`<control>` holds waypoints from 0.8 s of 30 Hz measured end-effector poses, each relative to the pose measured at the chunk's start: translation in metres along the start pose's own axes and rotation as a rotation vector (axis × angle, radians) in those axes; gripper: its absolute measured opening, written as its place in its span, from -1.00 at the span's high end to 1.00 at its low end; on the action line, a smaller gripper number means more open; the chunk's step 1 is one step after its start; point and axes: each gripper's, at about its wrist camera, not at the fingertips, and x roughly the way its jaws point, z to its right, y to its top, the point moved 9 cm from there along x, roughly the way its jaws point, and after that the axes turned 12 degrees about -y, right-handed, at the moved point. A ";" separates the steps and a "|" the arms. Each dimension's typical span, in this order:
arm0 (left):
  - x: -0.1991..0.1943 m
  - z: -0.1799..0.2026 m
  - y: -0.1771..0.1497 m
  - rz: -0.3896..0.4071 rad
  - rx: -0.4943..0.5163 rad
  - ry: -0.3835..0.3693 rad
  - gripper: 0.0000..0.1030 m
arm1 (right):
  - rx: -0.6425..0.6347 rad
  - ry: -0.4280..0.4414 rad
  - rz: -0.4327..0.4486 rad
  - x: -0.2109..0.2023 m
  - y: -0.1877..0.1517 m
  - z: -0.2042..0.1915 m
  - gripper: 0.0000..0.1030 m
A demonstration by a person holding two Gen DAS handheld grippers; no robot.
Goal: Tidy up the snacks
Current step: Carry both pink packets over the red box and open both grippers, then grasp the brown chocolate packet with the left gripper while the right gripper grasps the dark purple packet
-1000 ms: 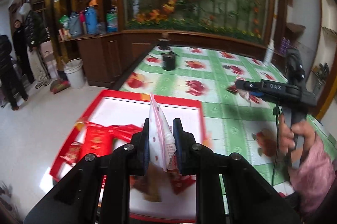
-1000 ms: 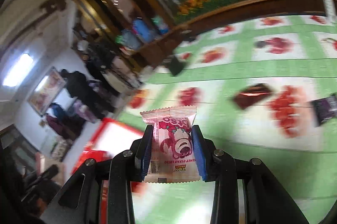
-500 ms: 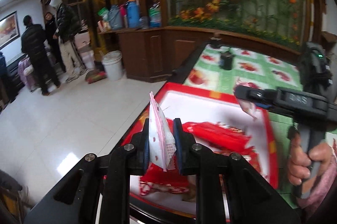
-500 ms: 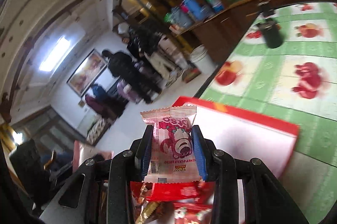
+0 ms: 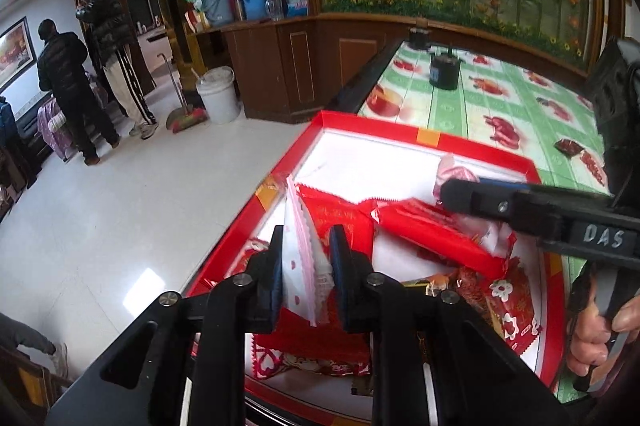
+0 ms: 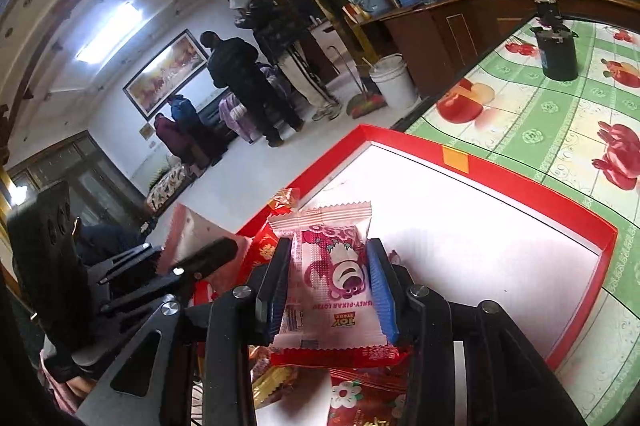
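Note:
My left gripper [image 5: 306,250] is shut on a pink-and-white snack packet [image 5: 304,246], held edge-on above the near left part of the red tray [image 5: 400,132]. My right gripper [image 6: 328,282] is shut on a pink bear snack packet [image 6: 332,266] above the same tray [image 6: 472,156]. The right gripper also shows in the left wrist view [image 5: 452,192] with its packet [image 5: 452,172]; the left gripper also shows in the right wrist view [image 6: 208,250]. Several red snack packets [image 5: 432,234] lie piled in the tray's near half.
The tray sits at the left end of a green fruit-print tablecloth [image 5: 500,106]. A black cup [image 5: 444,72] stands farther back, and a dark wrapper [image 5: 568,146] lies on the cloth. The table edge drops to a white floor [image 5: 120,206], where people [image 5: 68,86] stand.
Both grippers, each still holding its packet, have swung left from over the tablecloth to above the red tray and come lower over the pile.

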 end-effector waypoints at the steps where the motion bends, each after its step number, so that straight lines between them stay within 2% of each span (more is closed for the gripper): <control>1: 0.001 0.001 -0.002 -0.012 0.003 0.002 0.30 | 0.003 -0.001 -0.001 -0.002 0.000 0.001 0.13; 2: 0.000 0.001 -0.003 -0.017 0.002 0.014 -0.07 | 0.009 -0.001 0.002 -0.004 0.002 0.002 -0.03; 3: -0.003 0.000 -0.002 -0.009 0.002 0.035 -0.32 | 0.016 0.000 0.014 -0.008 0.004 0.004 -0.11; 4: -0.008 0.000 0.000 0.009 0.003 0.048 -0.36 | 0.022 0.001 0.031 -0.013 0.006 0.005 -0.20; 7: -0.024 0.000 0.010 0.063 0.018 0.066 -0.37 | 0.062 -0.009 0.103 -0.034 0.019 0.020 -0.21; 9: -0.035 0.003 0.017 0.097 0.026 0.084 -0.44 | 0.122 -0.028 0.149 -0.050 0.031 0.043 -0.21; 11: -0.044 0.009 0.023 0.127 0.050 0.100 -0.55 | 0.175 -0.077 0.193 -0.067 0.039 0.070 -0.23; 13: -0.050 0.019 0.028 0.149 0.079 0.110 -0.56 | 0.226 -0.127 0.231 -0.085 0.044 0.099 -0.24; 16: -0.055 0.046 0.035 0.168 0.134 0.089 -0.57 | 0.322 -0.247 0.288 -0.125 0.046 0.162 -0.27; 18: -0.055 0.063 0.037 0.167 0.160 0.073 -0.61 | 0.383 -0.298 0.316 -0.149 0.044 0.201 -0.27; 21: -0.050 0.098 0.040 0.150 0.221 0.023 -0.61 | 0.496 -0.410 0.340 -0.195 0.031 0.272 -0.28; 24: -0.041 0.139 0.050 0.128 0.302 -0.032 -0.61 | 0.669 -0.410 0.337 -0.239 0.009 0.342 -0.28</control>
